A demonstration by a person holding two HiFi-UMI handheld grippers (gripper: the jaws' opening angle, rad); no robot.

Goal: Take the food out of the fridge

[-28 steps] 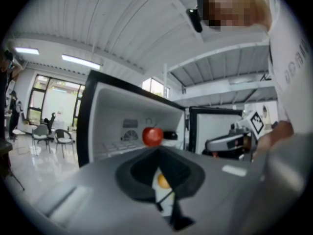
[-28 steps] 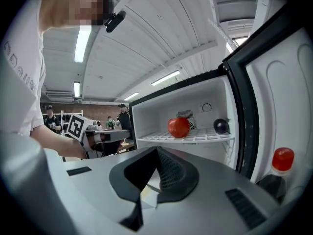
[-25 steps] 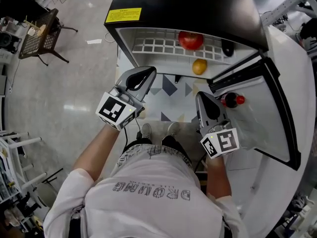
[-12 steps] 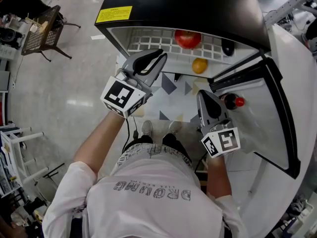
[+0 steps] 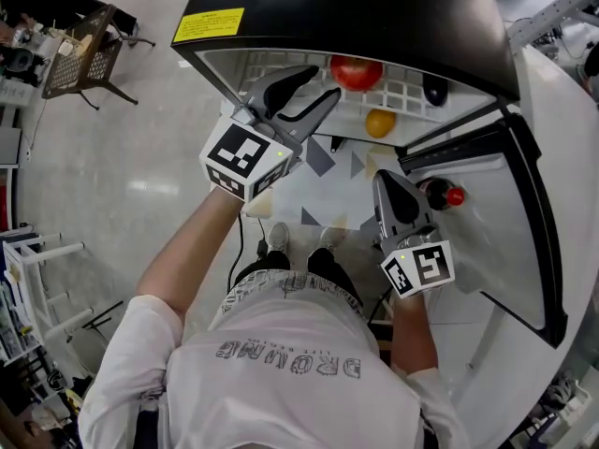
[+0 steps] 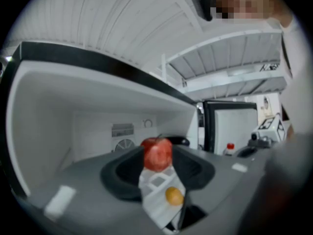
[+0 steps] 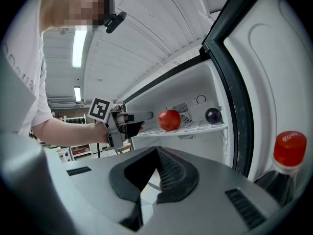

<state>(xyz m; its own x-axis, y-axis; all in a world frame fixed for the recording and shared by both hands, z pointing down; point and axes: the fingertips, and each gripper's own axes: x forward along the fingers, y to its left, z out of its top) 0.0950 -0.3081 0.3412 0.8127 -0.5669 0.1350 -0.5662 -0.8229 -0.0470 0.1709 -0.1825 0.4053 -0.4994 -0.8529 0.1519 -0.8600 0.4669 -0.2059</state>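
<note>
In the head view, the fridge [image 5: 356, 17] is seen with its door [image 5: 529, 204] swung wide. The left gripper [image 5: 323, 84] is held at the front of the white wire shelf [image 5: 402, 92], just beside the red apple [image 5: 357, 72] resting on it. Its jaws are opening. In the left gripper view the apple is framed in the gap between them, untouched by either pad, and an orange fruit [image 5: 379, 123] is shown lower in the same gap, below the shelf. How near the jaw tips lie to the apple is made plain only in the right gripper view, where the left gripper is seen side-on with its tips just short of the fruit. A dark round fruit [image 5: 433, 90] is shown farther along the shelf, toward the door, in the head and right gripper views. The right gripper [image 5: 386, 181] is held back from the shelf, near the door, its jaws brought together tip to tip with nothing between them. A red-capped bottle [image 5: 440, 195] is seen just beside it in the door.
</note>
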